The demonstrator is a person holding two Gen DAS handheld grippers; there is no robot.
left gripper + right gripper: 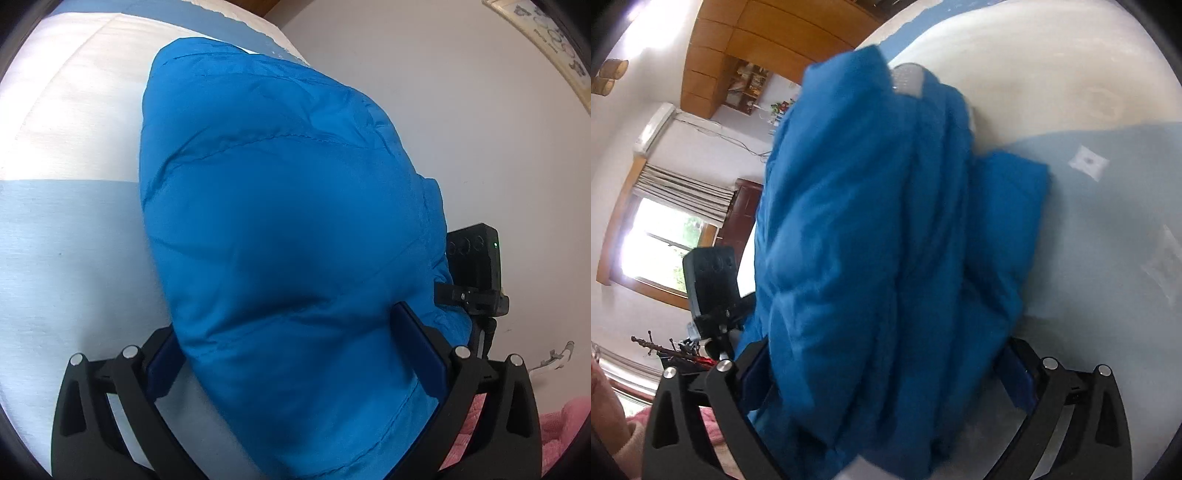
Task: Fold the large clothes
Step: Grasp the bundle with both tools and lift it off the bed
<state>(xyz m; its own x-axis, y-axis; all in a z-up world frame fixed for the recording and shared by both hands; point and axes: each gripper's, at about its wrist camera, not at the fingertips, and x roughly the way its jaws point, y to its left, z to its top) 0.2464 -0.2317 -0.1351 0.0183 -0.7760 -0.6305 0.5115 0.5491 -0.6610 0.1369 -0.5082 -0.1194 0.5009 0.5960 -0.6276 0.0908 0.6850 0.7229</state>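
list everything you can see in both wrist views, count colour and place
puffy jacket: one, bright blue, bunched between both grippers, partly lifted off the bed
bed cover: one, pale blue and cream blocks, under the jacket
wall: white, past the bed's edge
window: one, bright, wood frame, left side of right wrist view
cupboard: one, wooden, high on that wall
pink fabric: one piece, lower right of left wrist view
left gripper: black, blue pads, shut on the jacket
right gripper: black, blue pads, shut on the jacket
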